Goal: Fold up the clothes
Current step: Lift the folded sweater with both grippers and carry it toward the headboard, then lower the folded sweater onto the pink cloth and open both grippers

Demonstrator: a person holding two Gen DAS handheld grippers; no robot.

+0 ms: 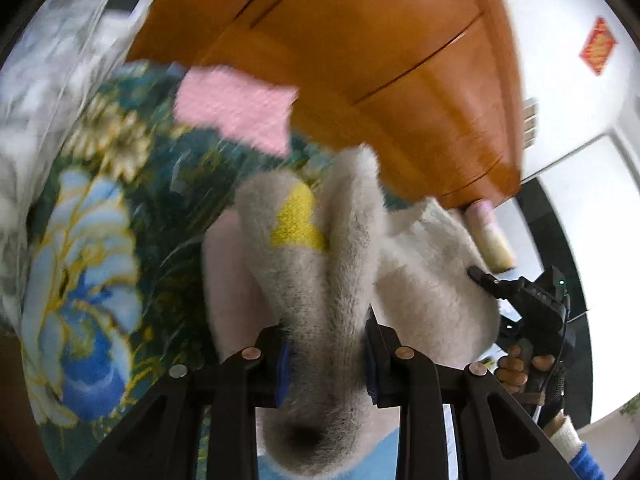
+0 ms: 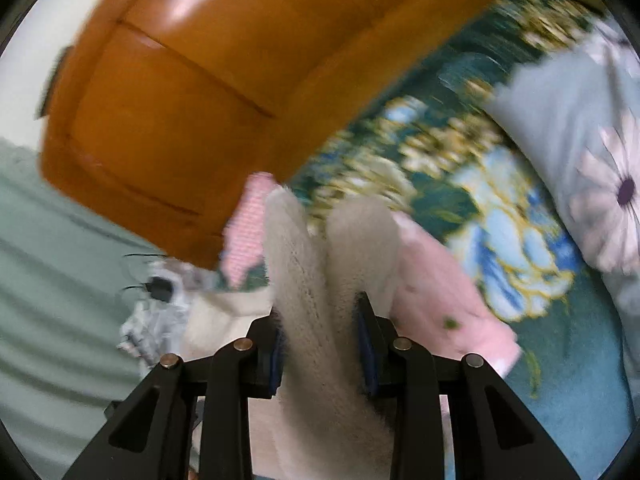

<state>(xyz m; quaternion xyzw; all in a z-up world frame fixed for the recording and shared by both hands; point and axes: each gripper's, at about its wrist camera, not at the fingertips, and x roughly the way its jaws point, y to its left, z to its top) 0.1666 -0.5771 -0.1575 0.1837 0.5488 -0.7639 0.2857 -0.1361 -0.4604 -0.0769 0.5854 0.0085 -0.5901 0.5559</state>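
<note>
A fluffy cream garment [image 1: 340,272] with a yellow patch [image 1: 298,220] is bunched between the jaws of my left gripper [image 1: 326,364], which is shut on it. The same cream garment [image 2: 324,280] is clamped in my right gripper [image 2: 322,348], also shut on it. A pale pink garment [image 2: 436,300] lies under the cream one on the floral bedspread [image 2: 500,220]. A pink knitted piece [image 1: 236,108] lies farther back, and shows in the right wrist view [image 2: 244,228]. The right gripper and the hand holding it show at the right of the left wrist view [image 1: 524,312].
An orange wooden headboard [image 1: 380,60] stands behind the bed and also shows in the right wrist view [image 2: 192,92]. A grey flowered pillow [image 2: 592,168] lies to the right. A grey-white patterned quilt [image 1: 52,80] is at the left. Both views are motion-blurred.
</note>
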